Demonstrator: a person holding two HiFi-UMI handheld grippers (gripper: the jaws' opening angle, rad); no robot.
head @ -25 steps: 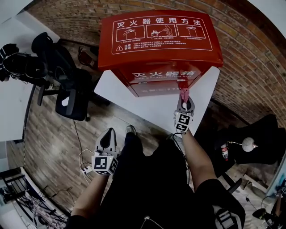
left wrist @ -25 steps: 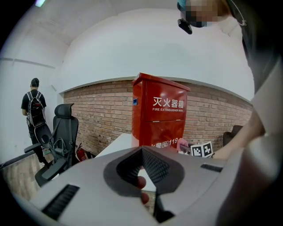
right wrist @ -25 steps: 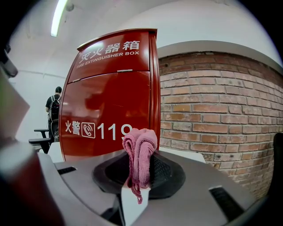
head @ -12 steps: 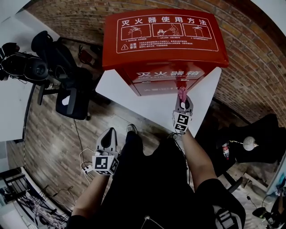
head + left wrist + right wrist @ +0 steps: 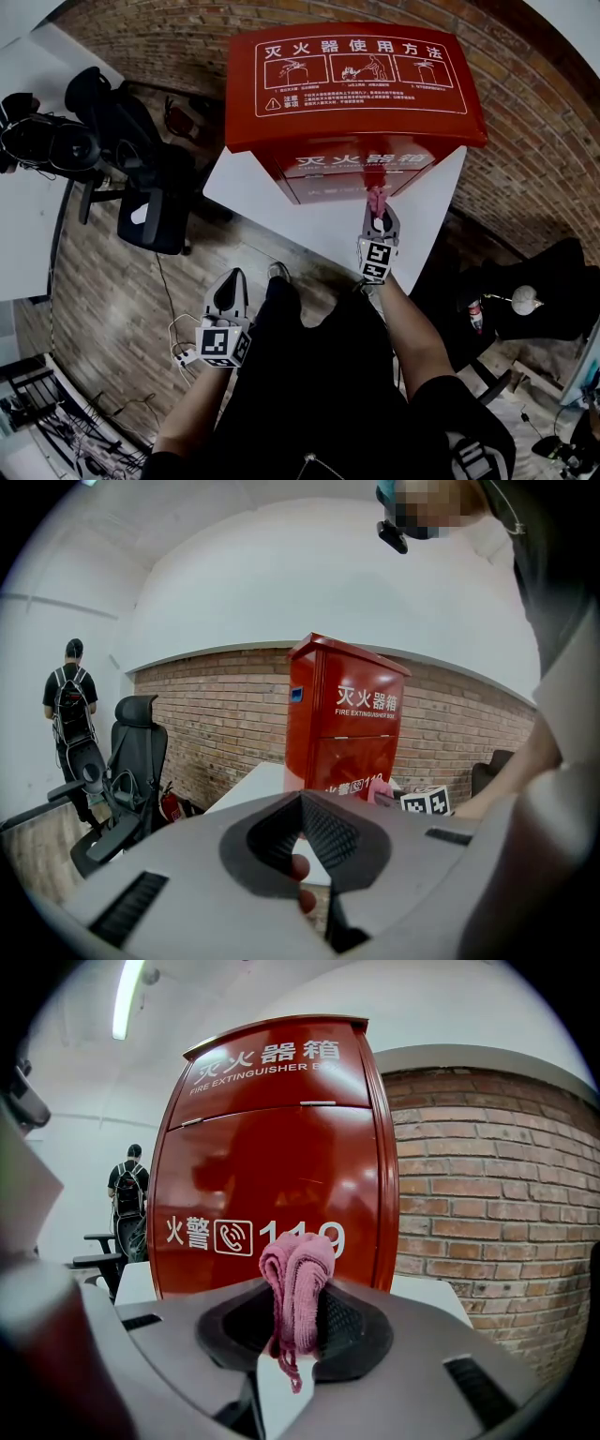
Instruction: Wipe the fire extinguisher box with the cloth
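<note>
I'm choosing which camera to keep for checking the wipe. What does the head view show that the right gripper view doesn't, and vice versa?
Head view only: the white instruction panel on the lid of the red metal fire extinguisher box, the left gripper held low, the wooden plank floor. Right gripper view only: the white 119 print on the box front, a person with a backpack. Both: the box, the right gripper shut on the pink knitted cloth, the brick wall.

The box looks like glossy, smooth red metal; my cloth is nubbly pink knit; my pads are matt, ribbed black; the wall is rough brick.
</note>
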